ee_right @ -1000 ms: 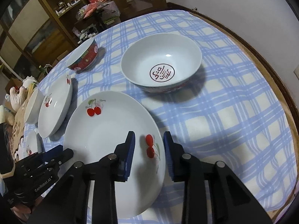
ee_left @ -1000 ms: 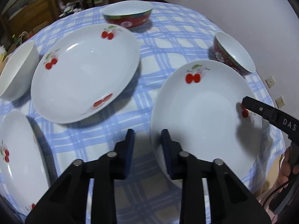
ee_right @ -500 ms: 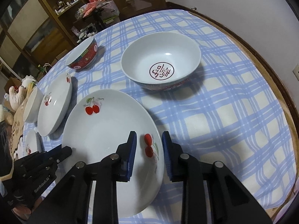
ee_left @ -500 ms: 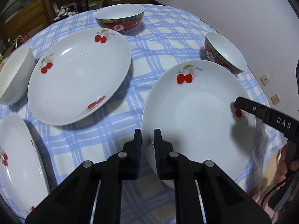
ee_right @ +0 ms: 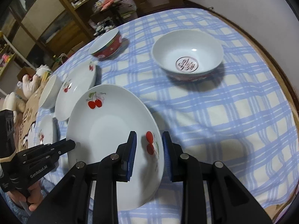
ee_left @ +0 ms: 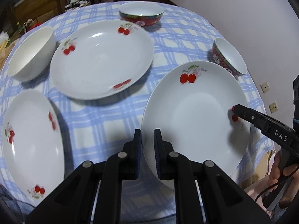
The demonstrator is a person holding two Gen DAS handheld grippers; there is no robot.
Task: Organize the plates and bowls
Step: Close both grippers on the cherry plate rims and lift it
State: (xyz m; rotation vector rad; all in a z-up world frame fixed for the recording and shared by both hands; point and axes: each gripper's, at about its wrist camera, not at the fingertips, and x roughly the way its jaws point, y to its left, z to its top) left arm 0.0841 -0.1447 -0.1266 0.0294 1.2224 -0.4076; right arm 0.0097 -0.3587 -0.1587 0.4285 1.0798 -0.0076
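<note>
A white plate with red cherries (ee_left: 194, 112) sits between both grippers, seemingly raised a little above the blue checked tablecloth (ee_left: 104, 119). My left gripper (ee_left: 147, 136) is shut on its near rim. My right gripper (ee_right: 149, 140) straddles the opposite rim by a cherry print, pads pressing on it. One of its fingers (ee_left: 243, 112) shows over the plate's right edge in the left wrist view. The left gripper (ee_right: 69, 145) shows at the plate's (ee_right: 112, 127) left edge in the right wrist view.
Two more cherry plates (ee_left: 101, 59) (ee_left: 31, 140) lie to the left. A plain white bowl (ee_left: 31, 54), a red bowl at the back (ee_left: 141, 15) and a red-sided bowl (ee_right: 186, 54) with an emblem stand around. The table's wooden edge (ee_right: 280, 74) curves on the right.
My left gripper has shut on the plate's near rim. Both grippers and the plate have since shifted slightly, and the plate looks lifted off the cloth.
</note>
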